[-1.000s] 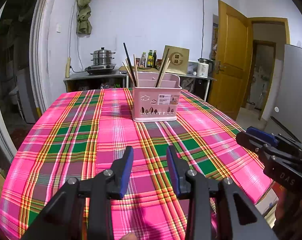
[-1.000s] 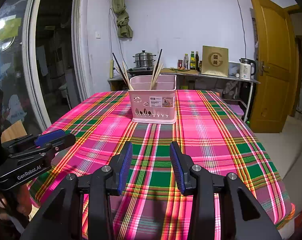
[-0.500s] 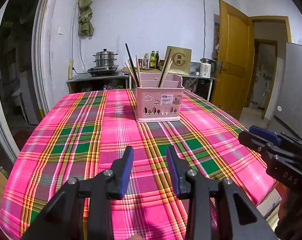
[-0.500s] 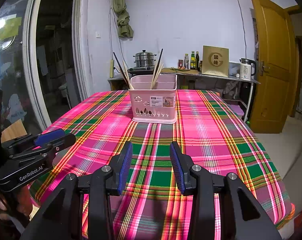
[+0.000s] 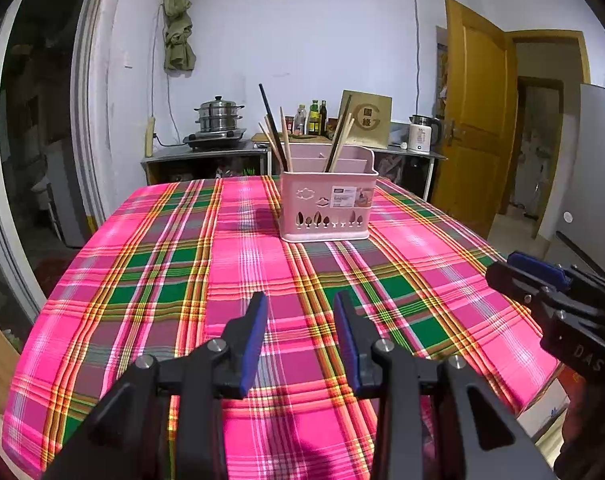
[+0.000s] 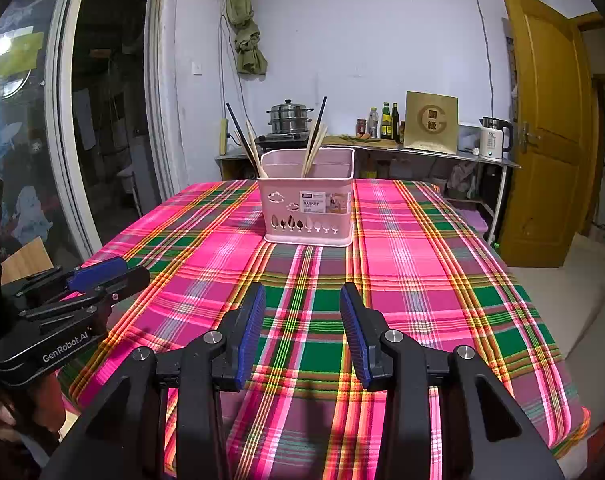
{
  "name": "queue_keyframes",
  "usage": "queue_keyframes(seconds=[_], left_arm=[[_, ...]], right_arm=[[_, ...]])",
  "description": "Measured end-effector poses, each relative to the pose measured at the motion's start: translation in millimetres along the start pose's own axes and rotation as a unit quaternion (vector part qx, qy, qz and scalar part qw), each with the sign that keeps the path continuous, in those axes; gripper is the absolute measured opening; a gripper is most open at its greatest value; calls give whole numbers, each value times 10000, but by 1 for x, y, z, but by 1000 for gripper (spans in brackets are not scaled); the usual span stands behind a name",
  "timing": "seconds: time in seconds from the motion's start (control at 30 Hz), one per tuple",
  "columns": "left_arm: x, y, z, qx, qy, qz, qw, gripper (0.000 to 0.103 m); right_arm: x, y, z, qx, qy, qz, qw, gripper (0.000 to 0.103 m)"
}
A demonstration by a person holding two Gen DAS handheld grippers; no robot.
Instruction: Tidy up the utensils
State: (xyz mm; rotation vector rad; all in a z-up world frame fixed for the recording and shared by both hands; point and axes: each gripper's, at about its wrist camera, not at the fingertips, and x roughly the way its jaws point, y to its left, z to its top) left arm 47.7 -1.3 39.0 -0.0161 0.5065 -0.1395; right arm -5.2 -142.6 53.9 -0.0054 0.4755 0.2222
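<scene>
A pale pink utensil basket [image 5: 327, 206] with leaf-shaped cut-outs and a label stands upright toward the far end of the table, with chopsticks [image 5: 279, 136] leaning in its left corner and its middle section. The left gripper [image 5: 300, 334] and right gripper [image 6: 302, 330] hover over the near edge, tilted slightly down, jaws apart and holding nothing. A pink and green plaid tablecloth [image 5: 174, 280] covers the table; behind it are a steel steamer pot [image 5: 218, 116], bottles [image 6: 384, 122], a kettle [image 6: 494, 138] and a yellow door [image 6: 542, 128].
</scene>
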Motion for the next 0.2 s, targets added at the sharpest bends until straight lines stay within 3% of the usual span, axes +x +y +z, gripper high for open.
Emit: queue_keyframes(seconds=[0.2], left_arm=[[0,0,1,6,-42,-12,10000,36]], right_arm=[[0,1,0,1,-17,-7,10000,39]])
